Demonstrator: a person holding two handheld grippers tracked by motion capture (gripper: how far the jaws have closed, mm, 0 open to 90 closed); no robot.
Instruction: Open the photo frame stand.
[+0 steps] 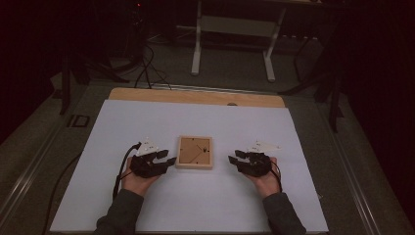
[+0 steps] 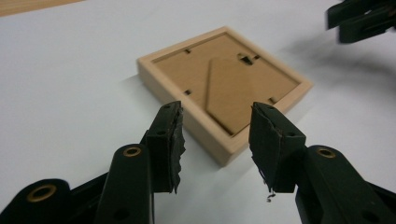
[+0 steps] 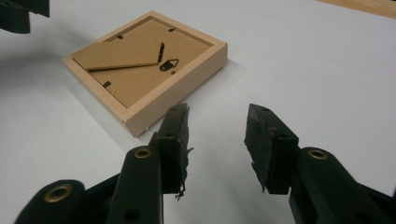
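One wooden picture frame lies face down on the one white table sheet. Its back carries one fold-out cardboard stand, one metal hanging loop, and at least four small retaining tabs at the edges. Two hand-held grippers are present, a left gripper and a right gripper, each with two black jaws. Two hands hold them, one apiece. One white desk frame stands beyond the table.

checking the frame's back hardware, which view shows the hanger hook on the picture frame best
The right gripper view: the dark metal hanger hook sits sharp on the backing of the picture frame, beside the folded stand. The left gripper view shows it as a blurred dark cutout at the far edge. In the high view it is too small to make out.
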